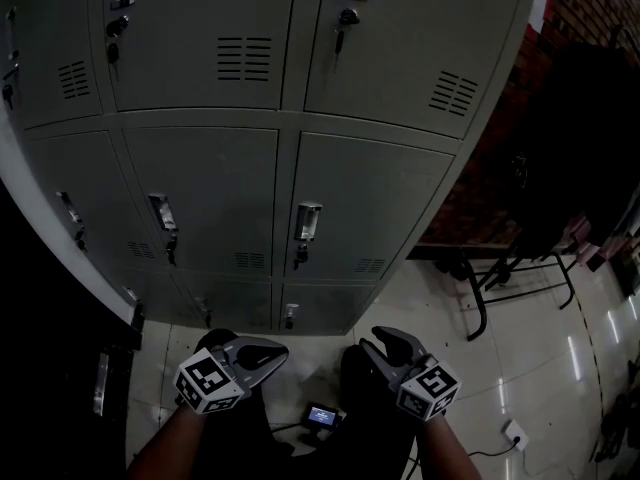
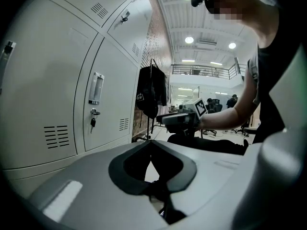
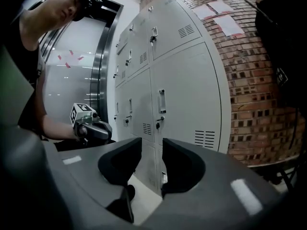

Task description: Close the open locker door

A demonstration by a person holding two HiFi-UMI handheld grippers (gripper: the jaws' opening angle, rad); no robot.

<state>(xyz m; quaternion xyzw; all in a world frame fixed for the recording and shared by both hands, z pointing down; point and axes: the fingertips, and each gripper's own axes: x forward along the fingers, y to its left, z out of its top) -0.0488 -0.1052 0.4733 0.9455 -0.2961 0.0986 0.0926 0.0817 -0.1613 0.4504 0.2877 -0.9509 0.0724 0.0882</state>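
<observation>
Fingertips [image 2: 120, 172] on my left gripper [image 2: 152, 143] meet with nothing between them, while my right gripper [image 3: 152, 150] has its jaws apart and empty. Both hang low before the locker doors [image 1: 365, 203], which all look flush from where I watch.

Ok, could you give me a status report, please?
Left gripper shut, empty; right gripper open, empty. Locker doors ahead look closed. Both held clear of them.

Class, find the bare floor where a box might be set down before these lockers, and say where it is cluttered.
Bare tiles lie between the lockers and the right gripper, and between the black metal frame and the white socket. Cluttered: between the person's legs, where a small screen device lies.
</observation>
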